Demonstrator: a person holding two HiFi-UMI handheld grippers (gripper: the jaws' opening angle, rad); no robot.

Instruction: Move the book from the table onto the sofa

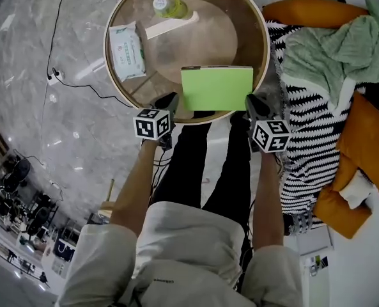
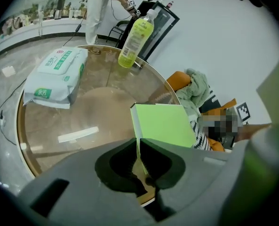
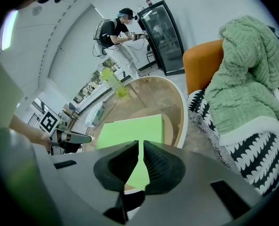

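Left tongs [image 2: 138, 142], right tongs [image 3: 141, 147] — shut — flank green book [image 1: 216, 88]; wipes [image 1: 126, 51] label illegible.

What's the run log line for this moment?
book: on table | left gripper: shut, by book's left corner | right gripper: shut, by its right corner | sofa: no book yet

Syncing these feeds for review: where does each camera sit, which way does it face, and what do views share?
Head view: on the person's head, facing steeply down at table and book; forearms, legs, left gripper, right gripper show.
Left gripper view: on the left gripper, looking along its shut jaws across the table to the bottle; jaws show.
Right gripper view: on the right gripper, looking along its shut jaws over the book, sofa rightward; jaws, left gripper show.
All three share the book and table.
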